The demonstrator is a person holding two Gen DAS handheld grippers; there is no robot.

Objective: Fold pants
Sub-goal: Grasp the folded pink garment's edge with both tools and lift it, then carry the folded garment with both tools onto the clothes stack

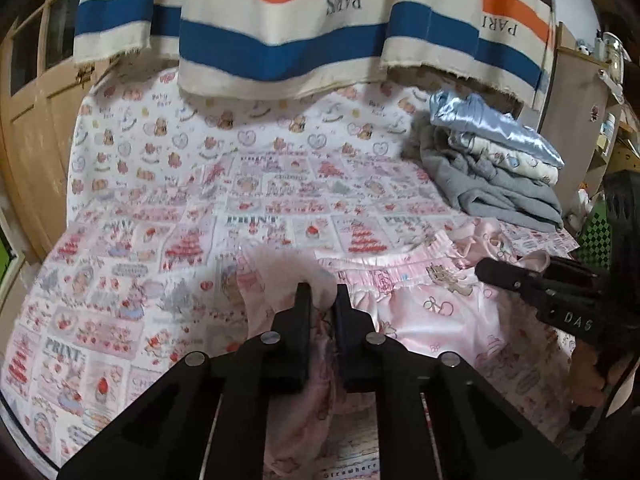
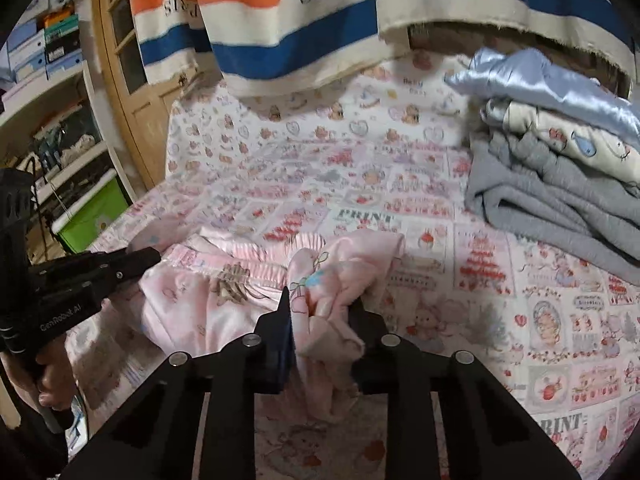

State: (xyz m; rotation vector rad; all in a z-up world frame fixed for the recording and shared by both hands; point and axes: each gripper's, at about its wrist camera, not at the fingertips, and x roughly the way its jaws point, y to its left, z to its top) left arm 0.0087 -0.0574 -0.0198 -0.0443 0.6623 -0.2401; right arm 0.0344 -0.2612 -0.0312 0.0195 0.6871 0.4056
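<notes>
Pink satin pants (image 1: 432,308) with cartoon prints lie on the patterned bed sheet (image 1: 160,208), waistband toward the far side. My left gripper (image 1: 322,300) is shut on the left leg end of the pants, the fabric bunched between its fingers. My right gripper (image 2: 320,304) is shut on the other bunched pink end of the pants (image 2: 344,272). The pants' waistband (image 2: 248,264) stretches between the two grippers. The right gripper shows at the right of the left wrist view (image 1: 496,272); the left gripper shows at the left of the right wrist view (image 2: 148,258).
A stack of folded clothes (image 1: 492,160), grey, cream and light blue satin, sits at the bed's far right (image 2: 560,152). A striped blue-orange cloth (image 1: 300,28) hangs over the far edge. A wooden door (image 1: 32,120) and shelves (image 2: 52,120) stand to the left.
</notes>
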